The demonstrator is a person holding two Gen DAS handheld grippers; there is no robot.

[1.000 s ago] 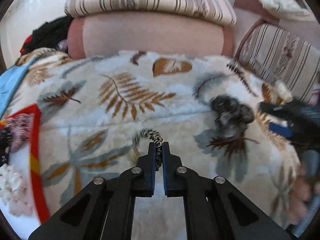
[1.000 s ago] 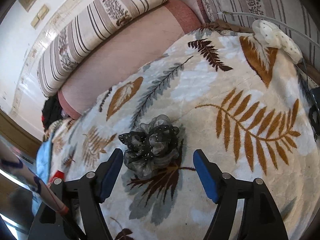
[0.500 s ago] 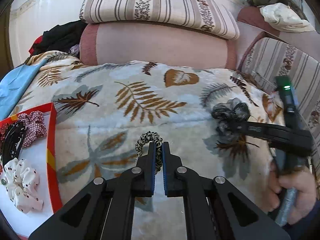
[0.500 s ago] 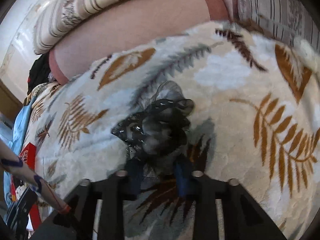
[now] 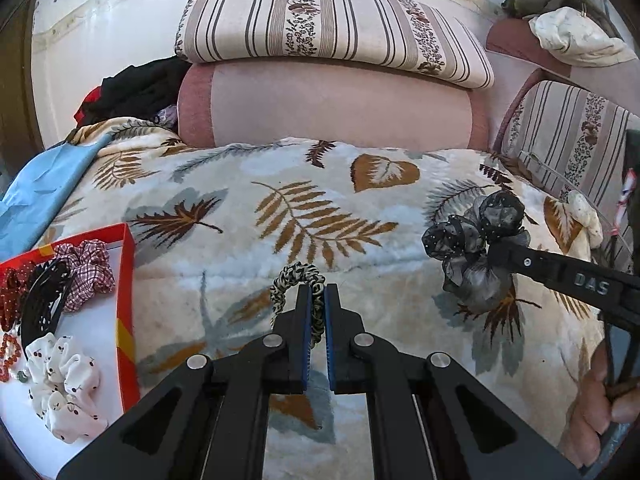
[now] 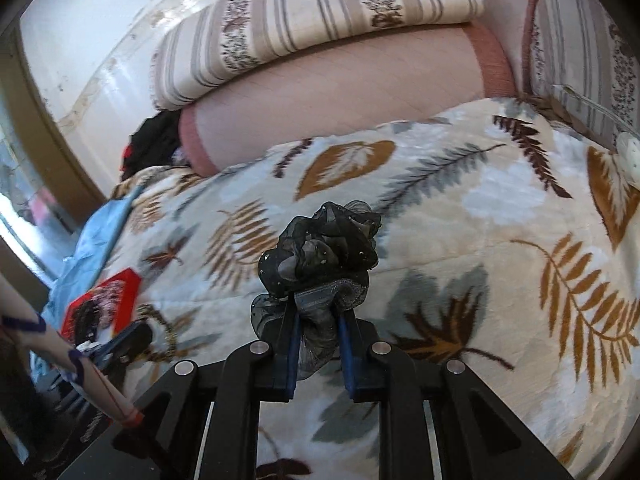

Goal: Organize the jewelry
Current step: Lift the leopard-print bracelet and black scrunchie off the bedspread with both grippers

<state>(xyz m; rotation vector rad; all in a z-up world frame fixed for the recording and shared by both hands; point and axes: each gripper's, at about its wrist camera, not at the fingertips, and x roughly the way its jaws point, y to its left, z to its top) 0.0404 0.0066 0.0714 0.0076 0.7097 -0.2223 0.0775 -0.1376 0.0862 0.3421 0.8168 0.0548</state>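
My left gripper (image 5: 316,294) is shut on a black-and-white patterned scrunchie (image 5: 294,278) and holds it above the leaf-print blanket (image 5: 320,208). My right gripper (image 6: 318,316) is shut on a black sheer scrunchie (image 6: 320,248), lifted off the blanket (image 6: 480,240); it also shows in the left wrist view (image 5: 472,240). A red-rimmed tray (image 5: 126,280) at the left holds a checked scrunchie (image 5: 86,270), a white dotted scrunchie (image 5: 64,380), a black hair clip (image 5: 42,304) and red beads. The tray shows at the left of the right wrist view (image 6: 120,288).
A pink bolster (image 5: 332,108) and striped cushion (image 5: 332,28) line the back. A second striped cushion (image 5: 568,136) stands at the right. A white scrunchie (image 5: 586,216) lies at the blanket's right edge. Blue cloth (image 5: 44,188) and dark clothes (image 5: 136,88) lie at the left.
My right gripper closed on the black sheer scrunchie and lifted it off the blanket. My left gripper rose and pulled back with the patterned scrunchie, bringing the tray into view.
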